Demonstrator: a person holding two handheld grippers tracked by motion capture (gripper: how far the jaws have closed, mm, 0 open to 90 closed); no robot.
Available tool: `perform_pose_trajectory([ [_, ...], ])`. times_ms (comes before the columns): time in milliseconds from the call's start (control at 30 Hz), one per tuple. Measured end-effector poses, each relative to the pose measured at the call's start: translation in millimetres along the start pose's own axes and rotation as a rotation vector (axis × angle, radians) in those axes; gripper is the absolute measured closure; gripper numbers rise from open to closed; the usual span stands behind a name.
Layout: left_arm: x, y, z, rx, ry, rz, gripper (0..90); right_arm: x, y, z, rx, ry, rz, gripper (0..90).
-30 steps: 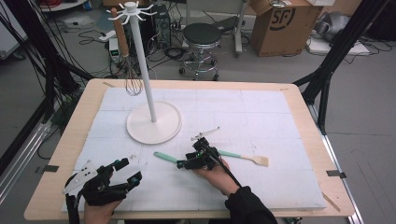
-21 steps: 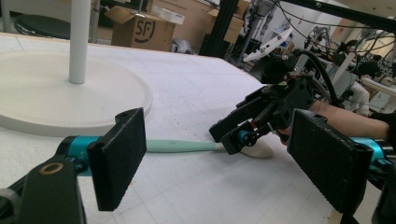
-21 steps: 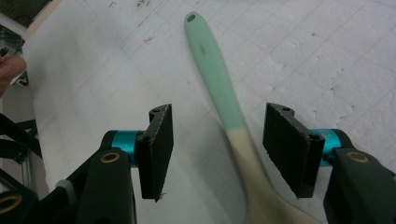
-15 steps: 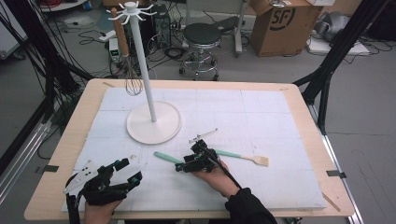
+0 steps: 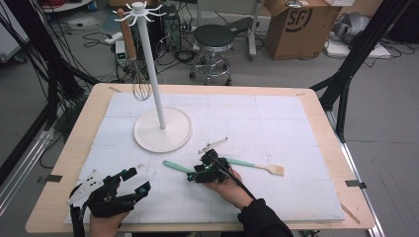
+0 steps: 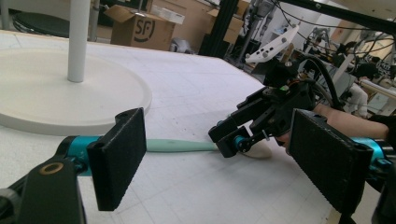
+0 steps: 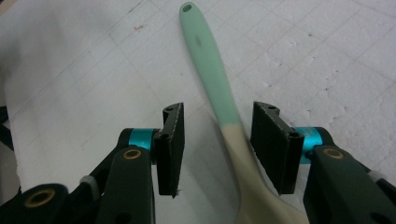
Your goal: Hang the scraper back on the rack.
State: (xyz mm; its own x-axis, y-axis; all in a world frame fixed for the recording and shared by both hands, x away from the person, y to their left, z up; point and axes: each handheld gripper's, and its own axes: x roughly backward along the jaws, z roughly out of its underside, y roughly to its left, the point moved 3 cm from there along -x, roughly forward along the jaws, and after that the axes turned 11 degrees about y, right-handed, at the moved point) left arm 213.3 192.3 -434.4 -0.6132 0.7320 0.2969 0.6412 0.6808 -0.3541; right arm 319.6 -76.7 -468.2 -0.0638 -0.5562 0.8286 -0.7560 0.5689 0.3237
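The spatula (image 7: 219, 93) is laid flat on the white mat (image 5: 296, 123), near the stand (image 5: 163, 129). It is straddled by the right gripper (image 7: 217, 140), whose 2 jaws have just been closing (gaps remain, nothing gripped). The left gripper (image 6: 219, 163) is held wide open, empty.

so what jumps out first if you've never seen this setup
The tall white hook stand at the table's far left, with a whisk hanging beside its pole. At the near middle, the right gripper straddles a mint-handled spatula lying flat; its jaws have just been closing, pads not yet pressing. The left gripper rests open at the near-left edge.
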Motion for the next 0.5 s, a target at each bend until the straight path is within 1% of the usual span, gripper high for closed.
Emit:
perform_pose_trajectory([
  [100,-0.2,-0.2,0.0,0.002,0.000,0.001,20.0,-0.4,2.0,0.3,0.007,-0.001,0.008,52.2],
  [167,-0.3,0.1,0.2,0.001,0.002,0.002,20.1,-0.6,3.2,0.4,0.010,-0.002,0.003,48.9],
  [233,-0.3,0.4,0.2,0.003,0.002,0.000,20.1,-0.6,4.1,0.4,0.008,-0.003,0.007,48.8],
  [333,0.1,0.6,0.3,0.002,0.002,-0.003,20.1,0.0,1.2,0.2,-0.018,-0.008,-0.006,52.2],
  [467,0.0,0.9,0.4,0.001,0.003,-0.003,20.1,1.4,-4.0,0.0,-0.075,-0.010,-0.050,54.8],
  [500,0.0,0.8,0.4,0.001,0.003,-0.002,20.1,1.4,-4.1,0.0,-0.075,-0.010,-0.054,54.6],
])
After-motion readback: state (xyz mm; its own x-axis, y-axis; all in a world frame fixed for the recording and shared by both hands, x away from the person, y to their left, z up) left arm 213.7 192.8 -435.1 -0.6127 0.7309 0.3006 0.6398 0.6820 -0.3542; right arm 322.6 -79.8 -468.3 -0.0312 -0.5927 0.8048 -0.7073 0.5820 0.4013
